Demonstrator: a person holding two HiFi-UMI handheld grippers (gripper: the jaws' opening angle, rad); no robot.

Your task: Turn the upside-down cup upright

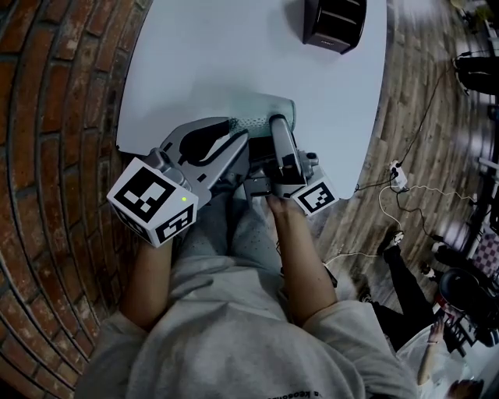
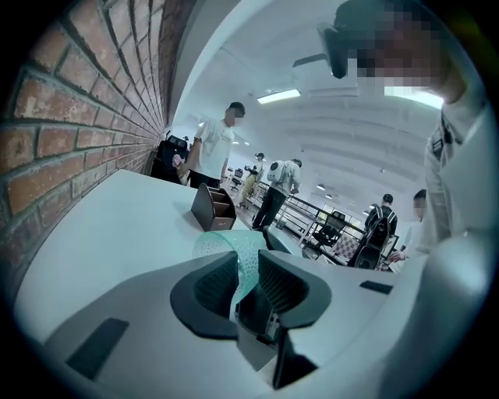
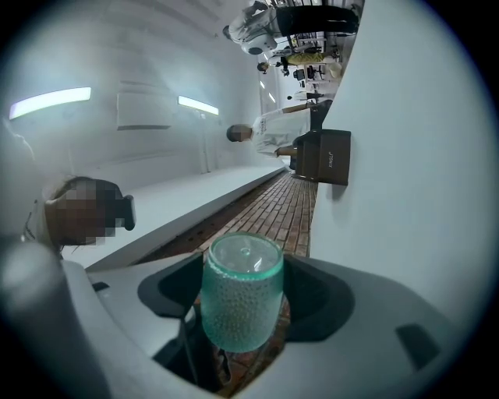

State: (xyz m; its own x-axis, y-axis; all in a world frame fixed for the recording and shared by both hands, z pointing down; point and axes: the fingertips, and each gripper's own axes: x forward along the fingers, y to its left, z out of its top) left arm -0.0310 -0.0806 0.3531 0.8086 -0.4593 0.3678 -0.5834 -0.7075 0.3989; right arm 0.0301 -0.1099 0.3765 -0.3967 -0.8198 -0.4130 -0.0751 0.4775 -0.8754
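Both grippers meet at the near edge of the white table (image 1: 234, 54), with the cup (image 1: 253, 122) caught between them. The right gripper (image 3: 243, 290) is clamped round the teal cup's (image 3: 242, 300) dotted body, a jaw pressing on each side, its clear closed end uppermost in the right gripper view. The left gripper (image 2: 248, 271) has its jaws drawn narrow, pinching the cup's (image 2: 226, 245) thin wall between the pads. A dark box (image 1: 334, 23) sits at the table's far end.
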